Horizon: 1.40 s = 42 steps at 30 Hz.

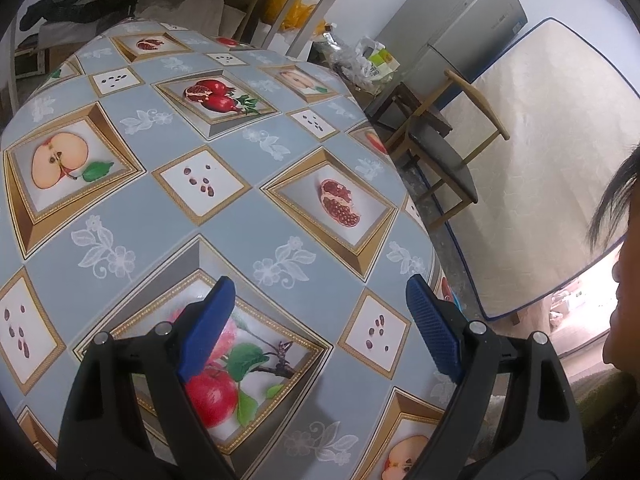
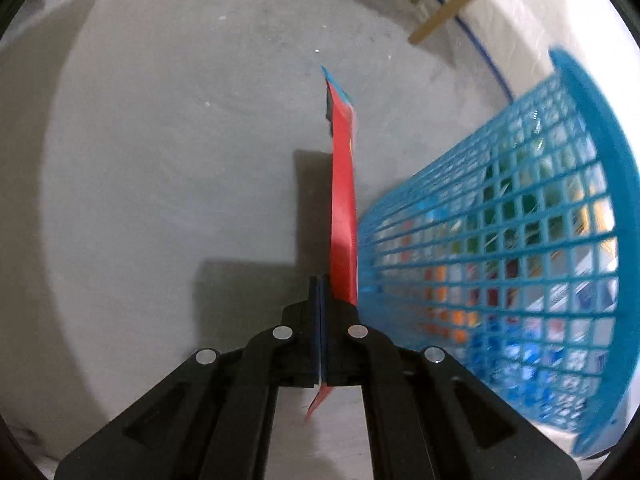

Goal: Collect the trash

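Note:
In the right wrist view my right gripper (image 2: 322, 280) is shut on a flat red wrapper (image 2: 343, 184) with a blue top edge, seen edge-on and hanging above the grey floor (image 2: 160, 160). Right beside it stands a blue mesh waste basket (image 2: 500, 248) with several colourful wrappers inside. In the left wrist view my left gripper (image 1: 320, 304) hovers open over a table with a fruit-print cloth (image 1: 224, 152); nothing is between its blue pads (image 1: 208, 328).
Beyond the table stand a wooden chair (image 1: 444, 152), a side table with crumpled bags and packets (image 1: 364, 60), a grey cabinet (image 1: 468, 20) and an upright mattress (image 1: 540, 160). A person's head (image 1: 624, 280) is at the right edge. Chair legs (image 2: 448, 12) rise near the basket.

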Tool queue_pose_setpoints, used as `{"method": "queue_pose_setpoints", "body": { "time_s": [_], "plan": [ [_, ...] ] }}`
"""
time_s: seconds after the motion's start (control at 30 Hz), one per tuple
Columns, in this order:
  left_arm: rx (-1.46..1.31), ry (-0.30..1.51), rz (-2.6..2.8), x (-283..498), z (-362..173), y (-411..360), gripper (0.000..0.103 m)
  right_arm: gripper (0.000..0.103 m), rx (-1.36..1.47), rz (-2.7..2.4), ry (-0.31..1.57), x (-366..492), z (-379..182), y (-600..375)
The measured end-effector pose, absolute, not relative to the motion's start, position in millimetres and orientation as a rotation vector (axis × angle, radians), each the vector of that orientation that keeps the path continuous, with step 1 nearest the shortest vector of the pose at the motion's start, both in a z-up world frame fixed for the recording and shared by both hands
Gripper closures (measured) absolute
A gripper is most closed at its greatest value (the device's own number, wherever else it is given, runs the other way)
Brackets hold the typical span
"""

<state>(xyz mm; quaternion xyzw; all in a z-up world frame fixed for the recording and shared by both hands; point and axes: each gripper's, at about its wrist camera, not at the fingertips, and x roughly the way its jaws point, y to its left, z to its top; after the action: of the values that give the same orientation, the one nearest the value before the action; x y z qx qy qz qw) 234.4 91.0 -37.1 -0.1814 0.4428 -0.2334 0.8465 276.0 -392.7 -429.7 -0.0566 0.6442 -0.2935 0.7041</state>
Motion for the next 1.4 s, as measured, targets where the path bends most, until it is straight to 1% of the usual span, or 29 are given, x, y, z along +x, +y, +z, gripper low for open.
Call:
{"method": "queue_pose_setpoints", "body": {
  "time_s": [0.13,0.27,0.37,0.43,0.57,0.73,0.87,0.97,1.07,1.17,1.2,1.27,1.3,1.33,1.4],
  "plan": [
    [-0.391,0.941,-0.485,235.0,-40.5,93.8,0.02,0.103,-0.206,-0.684,1.48,272.3,-458.9,-396.1],
    [-0.393,0.941,-0.482,235.0,-40.7,95.7,0.02,0.103,-0.212,-0.732,1.512,262.4,-487.4,-407.8],
    [-0.39,0.939,-0.482,235.3,-39.8,95.8,0.02,0.103,-0.221,-0.747,1.515,259.6,-496.6,-413.2],
    [-0.388,0.933,-0.484,235.1,-37.5,95.0,0.02,0.103,-0.169,-0.739,1.491,259.3,-497.9,-419.2],
    [-0.377,0.912,-0.497,232.8,-30.9,92.2,0.02,0.103,-0.074,-0.675,1.389,249.6,-446.2,-409.5],
    [-0.386,0.895,-0.526,228.0,-25.3,83.6,0.02,0.103,0.051,-0.595,1.256,225.2,-367.3,-406.7],
    [-0.374,0.875,-0.551,220.5,-19.4,72.9,0.02,0.103,0.211,-0.551,1.143,188.7,-302.5,-423.5],
    [-0.357,0.855,-0.57,214.1,-14.4,63.7,0.02,0.103,0.273,-0.557,1.076,169.2,-265.5,-446.5],
    [-0.363,0.847,-0.589,208.9,-12.9,56.9,0.02,0.103,0.286,-0.549,1.057,159.5,-259.4,-466.7],
    [-0.367,0.843,-0.596,204.4,-13.4,53.4,0.02,0.103,0.333,-0.475,1.105,154.7,-272.8,-457.8],
    [-0.366,0.844,-0.594,203.3,-13.6,53.3,0.02,0.1,0.343,-0.436,1.139,157.8,-285.8,-450.4],
    [-0.363,0.853,-0.585,202.5,-15.2,54.1,0.02,0.08,0.317,-0.404,1.211,165.7,-320.4,-427.0],
    [-0.36,0.857,-0.579,202.4,-15.7,55.1,0.02,0.061,0.291,-0.394,1.248,175.6,-343.3,-422.3],
    [-0.356,0.861,-0.571,203.2,-16.1,56.1,0.02,0.05,0.256,-0.394,1.276,182.6,-360.1,-411.8],
    [-0.35,0.868,-0.556,205.8,-17.6,59.2,0.02,0.049,0.134,-0.394,1.35,204.4,-404.6,-386.3]
  ]
}}
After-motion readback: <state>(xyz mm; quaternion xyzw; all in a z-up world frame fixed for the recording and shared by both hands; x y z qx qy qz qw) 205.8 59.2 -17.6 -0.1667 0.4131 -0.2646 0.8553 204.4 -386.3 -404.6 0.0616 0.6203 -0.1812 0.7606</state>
